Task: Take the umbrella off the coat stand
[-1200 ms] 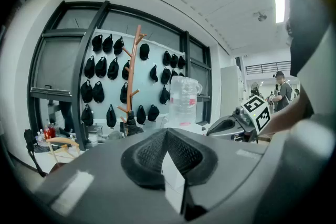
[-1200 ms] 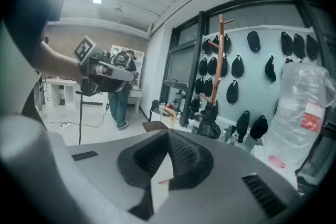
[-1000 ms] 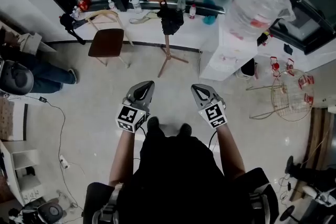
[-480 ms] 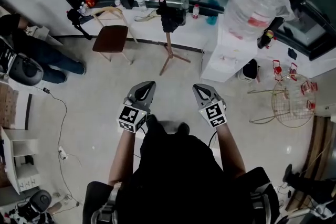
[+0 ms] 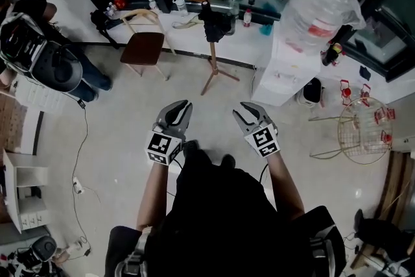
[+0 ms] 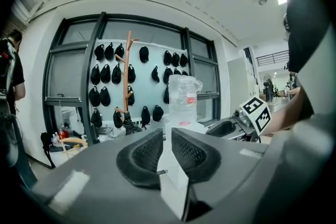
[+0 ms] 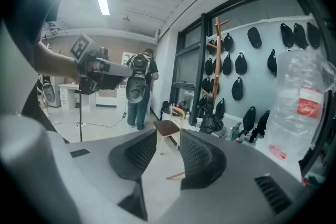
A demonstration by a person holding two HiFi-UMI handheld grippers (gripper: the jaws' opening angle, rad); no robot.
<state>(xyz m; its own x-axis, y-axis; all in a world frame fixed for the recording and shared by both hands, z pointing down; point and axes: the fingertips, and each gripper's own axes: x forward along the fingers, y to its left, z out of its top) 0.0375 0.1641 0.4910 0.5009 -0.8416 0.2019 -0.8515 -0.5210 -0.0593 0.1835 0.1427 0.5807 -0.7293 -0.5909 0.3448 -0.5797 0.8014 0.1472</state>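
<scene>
A black folded umbrella (image 5: 214, 20) hangs on the wooden coat stand (image 5: 209, 42) at the far wall, well ahead of both grippers. My left gripper (image 5: 176, 115) and right gripper (image 5: 249, 117) are held side by side over the bare floor, pointing toward the stand. In the left gripper view the umbrella (image 6: 126, 119) hangs low on the stand (image 6: 127, 71), far beyond the left gripper (image 6: 167, 136), whose jaws are opening with a narrow empty gap. In the right gripper view the right gripper (image 7: 168, 140) is opening wider, nothing between its jaws, with the umbrella (image 7: 211, 123) on the stand (image 7: 216, 55) in the distance.
A wooden chair (image 5: 146, 45) stands left of the stand. A white cabinet (image 5: 285, 68) bearing a big clear plastic bag (image 5: 319, 0) stands to its right, with a wire basket (image 5: 360, 126) beyond. A person with a backpack (image 5: 39, 48) is at the left. A cable (image 5: 81, 139) trails on the floor.
The stand, chair and cabinet have slid slightly lower in the head view. The bystander at the left has shifted up the frame. The right gripper's jaws look a little further apart.
</scene>
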